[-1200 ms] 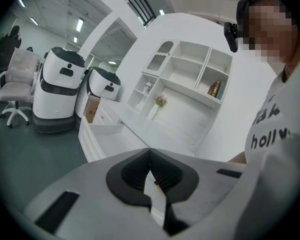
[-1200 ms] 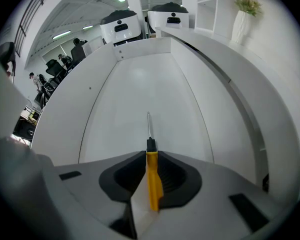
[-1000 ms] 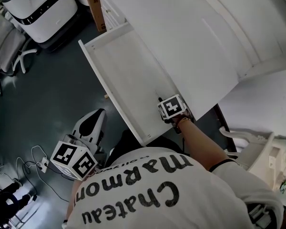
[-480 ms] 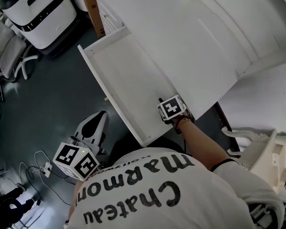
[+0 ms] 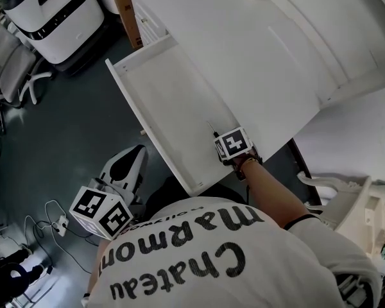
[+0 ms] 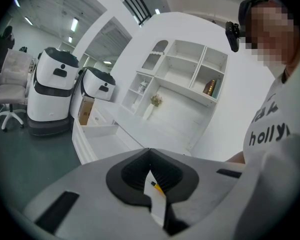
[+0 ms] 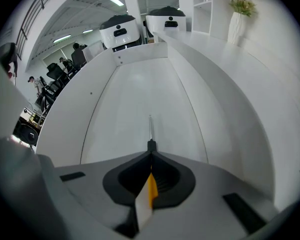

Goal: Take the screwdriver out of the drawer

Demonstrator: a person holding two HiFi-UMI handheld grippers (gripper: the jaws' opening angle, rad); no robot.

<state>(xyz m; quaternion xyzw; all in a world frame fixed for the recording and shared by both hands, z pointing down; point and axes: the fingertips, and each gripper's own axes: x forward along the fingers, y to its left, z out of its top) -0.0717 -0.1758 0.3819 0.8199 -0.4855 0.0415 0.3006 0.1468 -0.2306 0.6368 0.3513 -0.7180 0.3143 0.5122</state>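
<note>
A white worktop (image 5: 244,43) with one open drawer (image 5: 160,88) stands on a dark green floor (image 5: 70,120). Two white machines (image 6: 52,91) and an office chair (image 5: 13,63) stand beyond it. The head view shows the right tongs (image 5: 215,135) pointing down into the drawer's near end. Only the right gripper view shows them clamped on the single screwdriver (image 7: 150,129), yellow handle between the jaws, shaft poking ahead over the drawer bottom. The left tongs (image 5: 131,159) hang outside the drawer above the floor, jaws together and empty. Their view alone shows the shelf unit (image 6: 185,69) on the worktop.
</note>
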